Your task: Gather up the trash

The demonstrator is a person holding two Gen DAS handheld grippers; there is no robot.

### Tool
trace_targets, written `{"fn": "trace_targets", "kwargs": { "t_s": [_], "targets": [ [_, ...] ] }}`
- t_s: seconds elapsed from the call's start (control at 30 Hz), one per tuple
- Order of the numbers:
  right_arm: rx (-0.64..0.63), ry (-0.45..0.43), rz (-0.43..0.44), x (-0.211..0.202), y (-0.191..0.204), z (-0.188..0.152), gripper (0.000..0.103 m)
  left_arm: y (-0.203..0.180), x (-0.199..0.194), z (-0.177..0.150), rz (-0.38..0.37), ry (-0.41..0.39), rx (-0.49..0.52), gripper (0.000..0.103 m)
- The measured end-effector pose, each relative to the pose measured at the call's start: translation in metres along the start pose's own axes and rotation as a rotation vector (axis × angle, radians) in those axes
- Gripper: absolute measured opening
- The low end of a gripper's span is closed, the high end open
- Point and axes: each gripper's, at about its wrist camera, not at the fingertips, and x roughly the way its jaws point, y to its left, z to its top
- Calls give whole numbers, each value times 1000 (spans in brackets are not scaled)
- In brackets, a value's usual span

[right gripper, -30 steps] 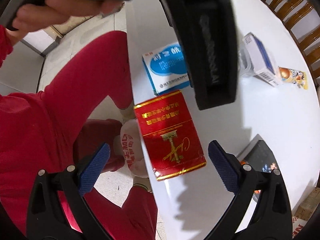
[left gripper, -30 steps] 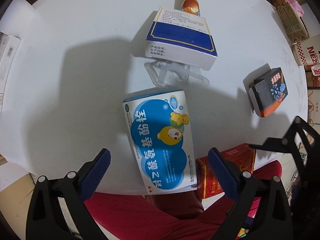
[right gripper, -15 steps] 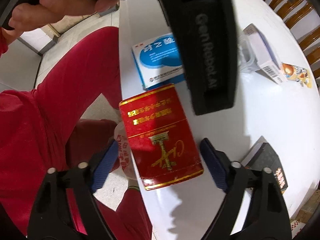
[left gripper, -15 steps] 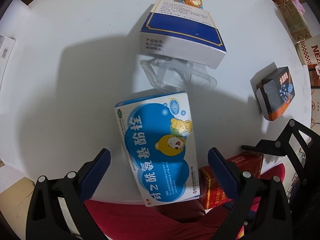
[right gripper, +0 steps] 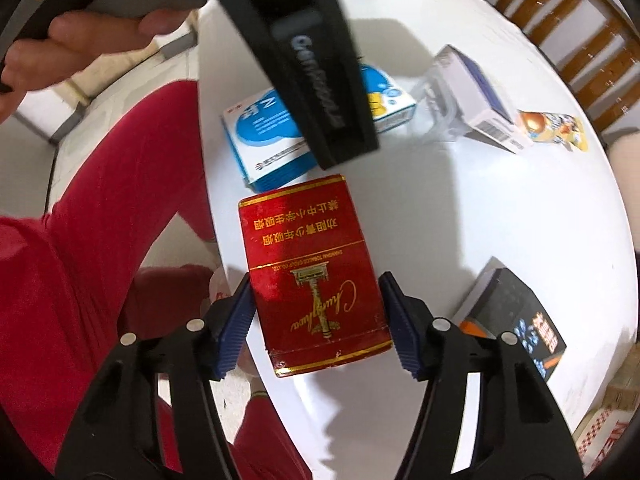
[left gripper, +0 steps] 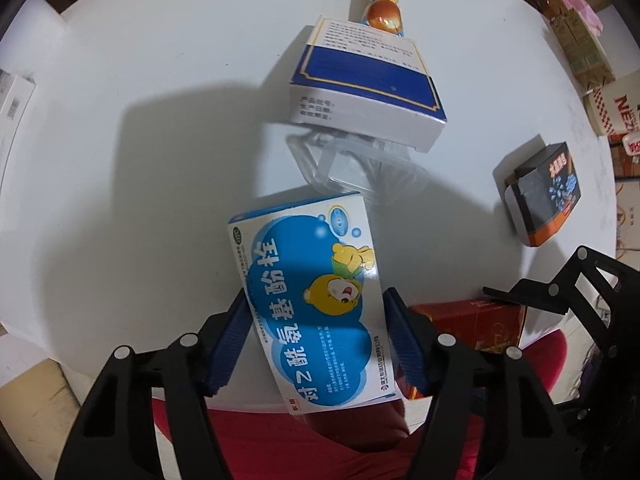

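Observation:
My left gripper (left gripper: 316, 340) is shut on a blue-and-white medicine box with a cartoon bear (left gripper: 316, 300), which lies at the near edge of the white round table (left gripper: 160, 160). My right gripper (right gripper: 316, 320) is shut on a red cigarette pack (right gripper: 312, 276) with gold lettering, also at the table's near edge. The red pack shows in the left wrist view (left gripper: 476, 324), just right of the blue box. The blue box shows in the right wrist view (right gripper: 260, 136), partly hidden behind the left gripper's body.
On the table lie a white-and-navy box (left gripper: 368, 84) on a clear plastic tray (left gripper: 352, 168), a snack wrapper (left gripper: 386, 12), and a black-and-orange box (left gripper: 544, 196). Cardboard cartons (left gripper: 612, 100) stand at right. A wooden chair (right gripper: 568, 28) stands behind. Red-clothed legs (right gripper: 100, 240) are below the edge.
Both grippers moved forward over their boxes and closed: the left onto the blue medicine box, the right onto the red cigarette pack. Both were open a second ago.

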Motion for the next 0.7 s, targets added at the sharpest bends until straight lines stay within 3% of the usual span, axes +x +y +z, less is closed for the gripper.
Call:
{"fn": "trace_targets", "kwargs": {
  "t_s": [0.17, 0.4, 0.7],
  "targets": [
    [84, -35, -33, -10, -6, -3, 61, 8, -9, -5, -12, -34, -23, 64],
    [268, -114, -153, -37, -21, -10, 60, 15, -31, -27, -23, -103, -27, 64],
    [448, -246, -267, -97, -21, -23, 60, 17, -94, -66, -10, -245, 20, 64]
  ]
}}
